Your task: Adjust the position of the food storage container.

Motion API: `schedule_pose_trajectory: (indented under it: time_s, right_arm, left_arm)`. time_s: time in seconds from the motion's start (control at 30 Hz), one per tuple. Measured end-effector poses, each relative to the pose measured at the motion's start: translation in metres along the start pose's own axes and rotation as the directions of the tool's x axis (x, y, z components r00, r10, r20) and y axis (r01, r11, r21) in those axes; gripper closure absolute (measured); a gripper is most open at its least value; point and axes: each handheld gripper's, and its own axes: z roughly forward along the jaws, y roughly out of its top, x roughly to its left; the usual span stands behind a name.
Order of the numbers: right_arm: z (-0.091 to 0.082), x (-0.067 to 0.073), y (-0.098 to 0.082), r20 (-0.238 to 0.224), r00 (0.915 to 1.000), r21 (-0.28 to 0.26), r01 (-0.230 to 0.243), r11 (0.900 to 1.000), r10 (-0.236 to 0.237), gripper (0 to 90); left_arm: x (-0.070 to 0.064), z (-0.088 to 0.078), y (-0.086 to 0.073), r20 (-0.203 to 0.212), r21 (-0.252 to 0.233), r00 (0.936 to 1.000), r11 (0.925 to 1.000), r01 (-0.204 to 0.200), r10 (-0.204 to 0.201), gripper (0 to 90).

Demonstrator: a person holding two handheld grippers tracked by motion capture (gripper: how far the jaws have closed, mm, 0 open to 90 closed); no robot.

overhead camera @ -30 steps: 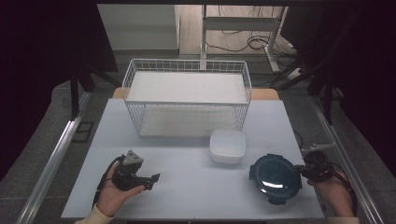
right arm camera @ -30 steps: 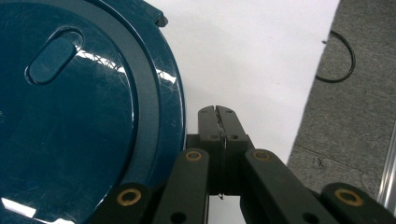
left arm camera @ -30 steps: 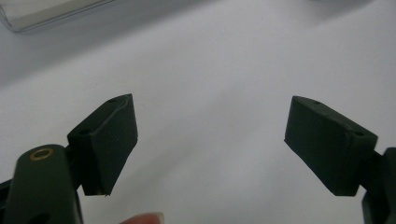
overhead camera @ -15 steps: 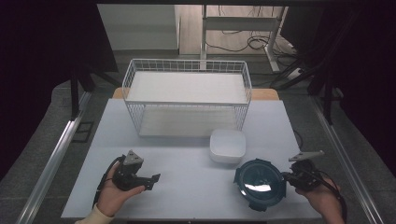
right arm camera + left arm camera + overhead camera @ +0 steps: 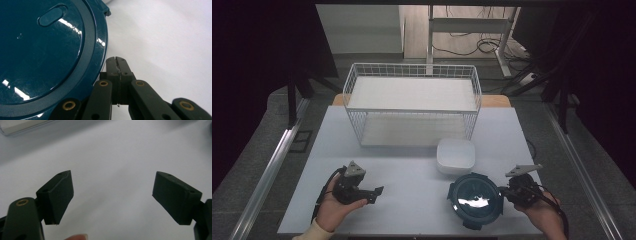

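There are no words, numbers, labels or signs to read in any of the pictures. The dark blue lid [image 5: 475, 200] is plain, with only a small raised oval on top. The white box [image 5: 455, 155] and the wire basket [image 5: 412, 102] are plain too.

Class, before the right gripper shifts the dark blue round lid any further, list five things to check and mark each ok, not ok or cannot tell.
1. Right gripper shut beside the lid: ok.
2. Lid rim pinched between its jaws: cannot tell.
3. Left gripper open with nothing between the jaws: ok.
4. White square container apart from the lid: ok.
5. Wire basket standing upright on the table: ok.
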Motion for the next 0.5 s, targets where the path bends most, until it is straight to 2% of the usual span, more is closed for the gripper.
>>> schedule_pose_trajectory:
  time_s: [0.17,0.5]
  right_arm:
    - [0.004,0.010,0.004,-0.027,0.9994,0.002,0.020,1.000,-0.020,90.0]
    - [0.009,0.026,0.011,-0.038,0.9989,0.008,0.027,1.000,-0.027,90.0]
  left_arm:
    - [0.000,0.000,0.000,0.001,-0.001,1.0000,1.0000,0.001,-0.001,16.7]
    - [-0.001,0.001,0.000,0.001,0.003,1.0000,1.0000,-0.001,0.001,16.7]
